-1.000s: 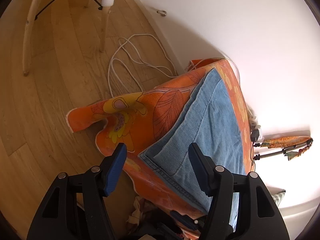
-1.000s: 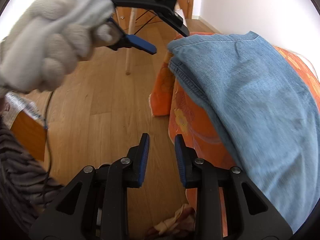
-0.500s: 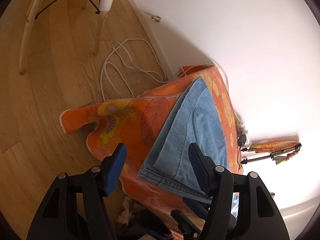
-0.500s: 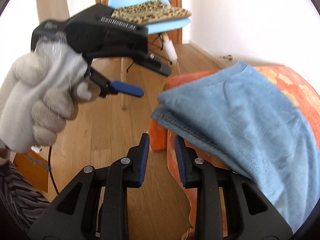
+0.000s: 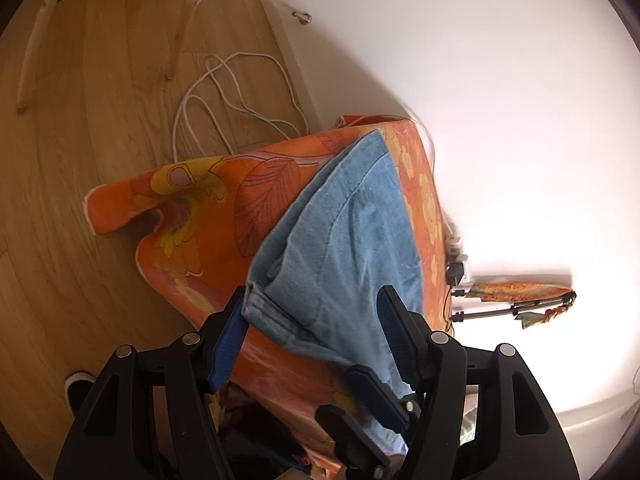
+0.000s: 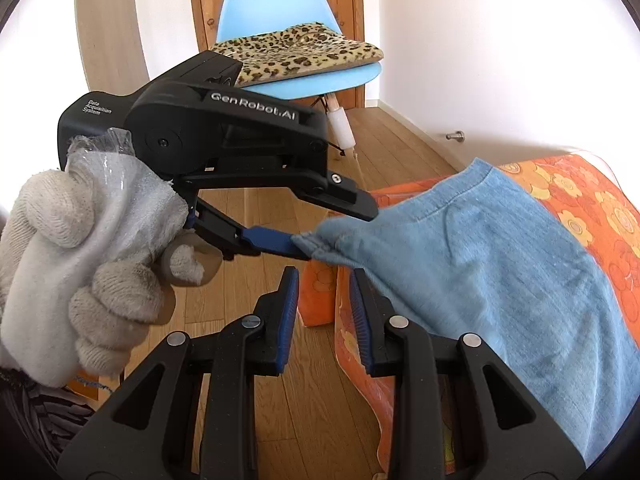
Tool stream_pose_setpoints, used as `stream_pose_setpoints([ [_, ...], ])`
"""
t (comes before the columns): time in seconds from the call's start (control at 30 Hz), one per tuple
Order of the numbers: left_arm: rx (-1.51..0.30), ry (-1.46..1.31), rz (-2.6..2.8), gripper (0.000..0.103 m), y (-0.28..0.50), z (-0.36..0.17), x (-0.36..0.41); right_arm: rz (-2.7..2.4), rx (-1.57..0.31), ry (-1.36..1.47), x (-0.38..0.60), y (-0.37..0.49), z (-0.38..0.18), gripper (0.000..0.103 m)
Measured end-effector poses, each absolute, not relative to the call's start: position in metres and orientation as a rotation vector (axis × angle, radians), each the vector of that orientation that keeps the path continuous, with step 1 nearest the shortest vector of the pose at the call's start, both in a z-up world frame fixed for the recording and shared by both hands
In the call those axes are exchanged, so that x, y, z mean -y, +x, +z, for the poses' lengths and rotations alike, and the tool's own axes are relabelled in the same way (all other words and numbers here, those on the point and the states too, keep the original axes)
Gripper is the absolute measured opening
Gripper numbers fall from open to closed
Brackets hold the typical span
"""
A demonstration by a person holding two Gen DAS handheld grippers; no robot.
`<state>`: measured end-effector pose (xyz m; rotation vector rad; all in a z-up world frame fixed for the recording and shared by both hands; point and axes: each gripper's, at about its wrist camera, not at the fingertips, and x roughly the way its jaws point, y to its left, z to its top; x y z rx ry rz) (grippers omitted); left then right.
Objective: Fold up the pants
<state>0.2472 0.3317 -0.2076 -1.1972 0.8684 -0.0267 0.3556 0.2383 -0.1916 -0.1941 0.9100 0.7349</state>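
Note:
Light blue jeans (image 5: 352,232) lie folded on a table under an orange flowered cloth (image 5: 264,192). My left gripper (image 5: 312,292) is open and wide, with the jeans' near corner (image 5: 256,304) between its jaws, touching the left pad. From the right wrist, that left gripper (image 6: 338,230) sits in a gloved hand (image 6: 80,264), its lower blue pad against the denim corner (image 6: 316,244). My right gripper (image 6: 324,272) has a narrow gap with nothing in it. The jeans' (image 6: 500,264) lifted edge drapes over its right finger. Its fingers (image 5: 372,396) show under that edge.
A blue chair with a leopard cushion (image 6: 296,52) stands on the wooden floor beyond the table. White cable (image 5: 224,96) loops on the floor by the wall. A plug strip (image 5: 454,256) and a metal stand (image 5: 516,304) sit behind the table. A shoe (image 5: 78,392) is at lower left.
The left gripper closed in on the jeans' corner, which now lies between its jaws. The right gripper rose, and the jeans' near edge lifted off the cloth.

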Motion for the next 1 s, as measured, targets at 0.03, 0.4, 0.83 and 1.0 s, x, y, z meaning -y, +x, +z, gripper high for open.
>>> stream_pose_setpoints([
  [0.03,-0.864,-1.194,-0.031,0.064,0.248,-0.206,-0.331,0.740,-0.916,-0.184,-0.239,0.357,-0.192,0.027],
  [0.4,-0.868,-1.161,-0.028,0.064,0.254,-0.209,-0.326,0.703,-0.947,-0.211,-0.207,0.353,-0.189,0.027],
  [0.83,-0.891,-1.114,0.027,0.043,0.261,-0.214,-0.325,0.714,-1.027,-0.359,-0.231,0.368,-0.228,0.008],
  [1.0,-0.907,-1.094,0.085,0.018,0.260,-0.218,-0.326,0.749,-1.067,-0.268,-0.222,0.373,-0.226,0.004],
])
